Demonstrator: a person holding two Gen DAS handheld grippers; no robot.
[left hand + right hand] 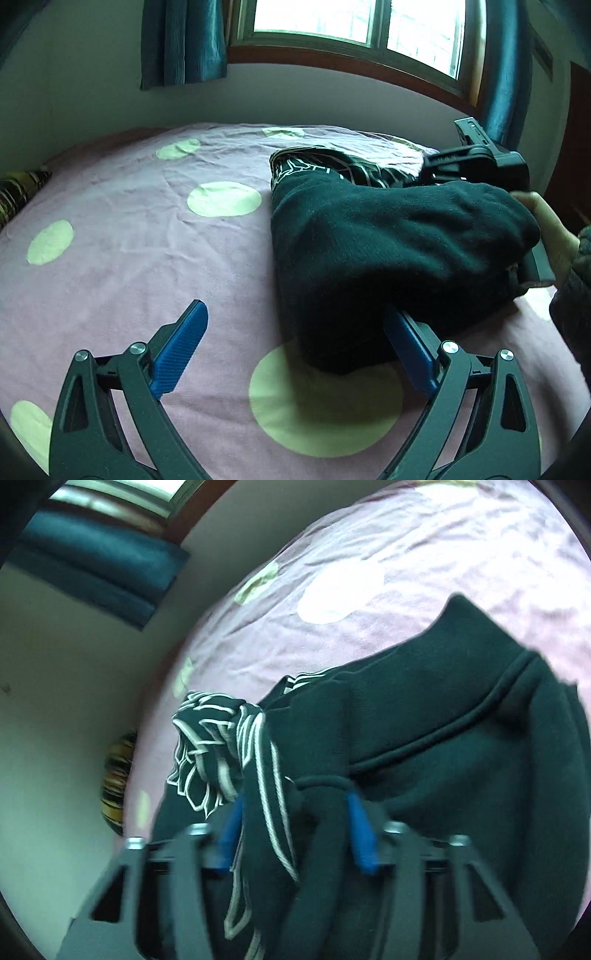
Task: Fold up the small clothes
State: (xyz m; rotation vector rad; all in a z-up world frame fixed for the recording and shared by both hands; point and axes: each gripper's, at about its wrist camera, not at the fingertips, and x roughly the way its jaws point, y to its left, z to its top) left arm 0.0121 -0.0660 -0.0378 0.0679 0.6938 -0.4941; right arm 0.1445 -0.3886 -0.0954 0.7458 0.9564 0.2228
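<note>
Count, taken around the bed: one dark green garment with white line print lies on it. My two grippers: left gripper with two blue fingers, right gripper likewise two. Six pale green dots show on the bed's pink sheet in my left view. One window behind the bed, two teal curtains flanking it.

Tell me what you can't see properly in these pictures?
- Left gripper: in the left wrist view the garment covers its right fingertip.
- Right gripper: in the right wrist view, bunched cloth hides the fingertips, and motion blur smears them.
- Garment: its type and full print are unclear; it is crumpled in both views.
- Bed: cut off by the edges.
</note>
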